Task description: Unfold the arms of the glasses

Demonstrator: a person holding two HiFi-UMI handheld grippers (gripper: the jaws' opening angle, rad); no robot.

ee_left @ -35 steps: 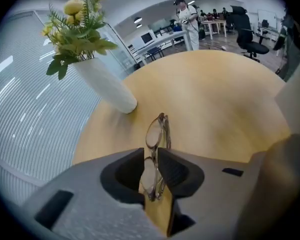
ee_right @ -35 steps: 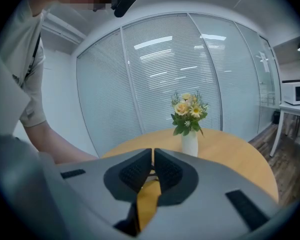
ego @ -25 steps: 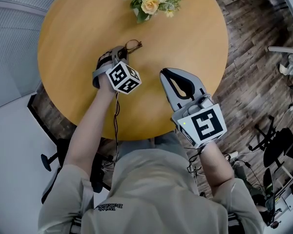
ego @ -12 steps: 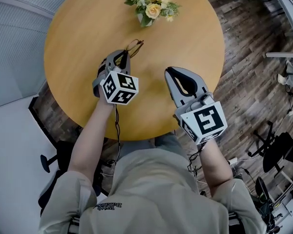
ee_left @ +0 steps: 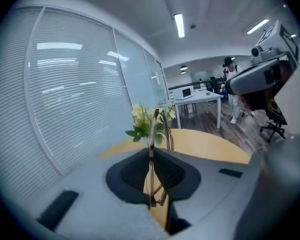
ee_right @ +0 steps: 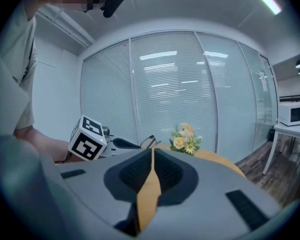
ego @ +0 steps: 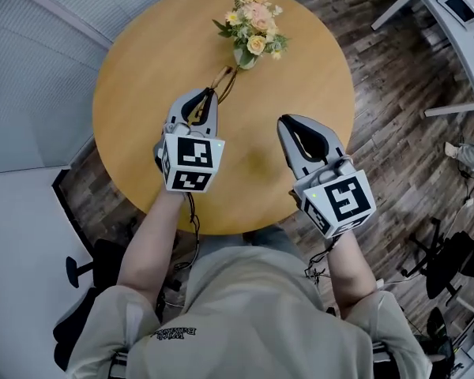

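Glasses (ego: pixel 222 80), thin and brown-framed, gripped in grey left claw (ego: pixel 208 93).
Grey right claw (ego: pixel 289 120) clenched empty over round wooden bench (ego: pixel 134 93).

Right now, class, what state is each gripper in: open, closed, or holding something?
Left gripper: jaws closed on the glasses.
Right gripper: jaws closed, holding nothing.

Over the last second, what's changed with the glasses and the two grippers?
The left gripper, shut on the glasses throughout, turned to point more toward the flowers, carrying them along. The right gripper stayed shut and empty over the table.
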